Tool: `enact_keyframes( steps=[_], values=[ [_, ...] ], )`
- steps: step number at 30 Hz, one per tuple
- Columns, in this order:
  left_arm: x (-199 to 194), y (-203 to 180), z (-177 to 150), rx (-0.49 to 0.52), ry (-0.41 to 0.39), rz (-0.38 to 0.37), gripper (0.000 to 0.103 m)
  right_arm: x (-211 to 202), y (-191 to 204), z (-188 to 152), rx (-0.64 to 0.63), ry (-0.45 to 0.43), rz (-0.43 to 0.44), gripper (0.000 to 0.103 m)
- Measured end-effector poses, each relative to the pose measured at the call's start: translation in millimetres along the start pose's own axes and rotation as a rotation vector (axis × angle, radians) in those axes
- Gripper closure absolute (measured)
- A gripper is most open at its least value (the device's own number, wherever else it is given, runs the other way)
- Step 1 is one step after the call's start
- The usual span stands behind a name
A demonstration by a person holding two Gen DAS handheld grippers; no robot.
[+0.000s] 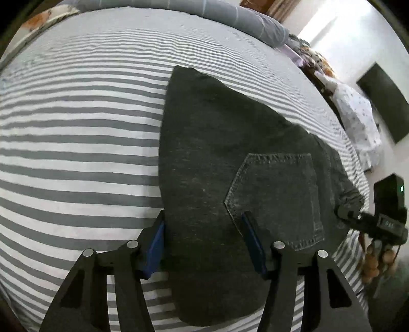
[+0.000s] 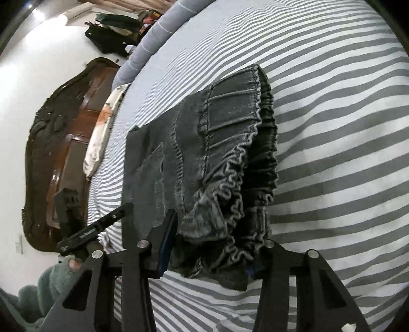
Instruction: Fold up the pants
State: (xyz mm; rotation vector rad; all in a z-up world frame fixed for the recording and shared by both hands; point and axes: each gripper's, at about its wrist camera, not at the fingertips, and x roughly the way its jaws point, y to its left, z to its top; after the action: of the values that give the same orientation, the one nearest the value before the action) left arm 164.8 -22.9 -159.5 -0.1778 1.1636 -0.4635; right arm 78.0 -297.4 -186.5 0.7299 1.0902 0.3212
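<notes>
Lying flat on my grey-and-white striped bedsheet (image 1: 76, 153), the dark grey denim pants (image 1: 217, 153) are folded over. My left gripper (image 1: 204, 245) straddles their folded edge, pads not squeezing. My right gripper (image 2: 212, 245) is around the ruffled elastic waistband (image 2: 237, 184), can't tell if it's pinched.

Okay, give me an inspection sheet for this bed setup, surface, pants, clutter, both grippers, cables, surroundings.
Surface: striped bedsheet, grey and white, mostly smooth.
Job's things: dark denim pants lying folded on the sheet; back pocket facing up, elastic waistband bunched at one end.
Clutter: floral pillow and grey bolster along the bed's edge.
Grippers: left gripper straddles the pants' near edge; right gripper straddles the waistband; whether either pinches, cannot tell.
Cables: nothing seen.
Surroundings: carved wooden headboard, white walls.
</notes>
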Motion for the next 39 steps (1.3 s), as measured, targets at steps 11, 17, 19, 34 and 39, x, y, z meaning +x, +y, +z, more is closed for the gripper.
enact_keyframes(
  steps=[11,17,19,34,39],
  values=[
    [7,-18,13,-0.001,-0.011,0.090,0.047,3,7,5,0.020,0.010,-0.103,0.069],
    [2,-28,14,0.031,-0.008,0.119,0.068,-2,51,6,-0.046,0.021,-0.272,0.071],
    [1,-27,14,0.013,-0.008,0.118,0.069,-2,67,9,-0.078,0.033,-0.315,0.071],
    [-15,-32,21,-0.016,-0.068,0.058,0.088,-22,82,21,-0.047,-0.008,-0.200,0.077],
    [-42,-38,39,-0.026,-0.144,0.041,0.089,-31,120,41,-0.124,-0.034,-0.172,0.078]
  ],
)
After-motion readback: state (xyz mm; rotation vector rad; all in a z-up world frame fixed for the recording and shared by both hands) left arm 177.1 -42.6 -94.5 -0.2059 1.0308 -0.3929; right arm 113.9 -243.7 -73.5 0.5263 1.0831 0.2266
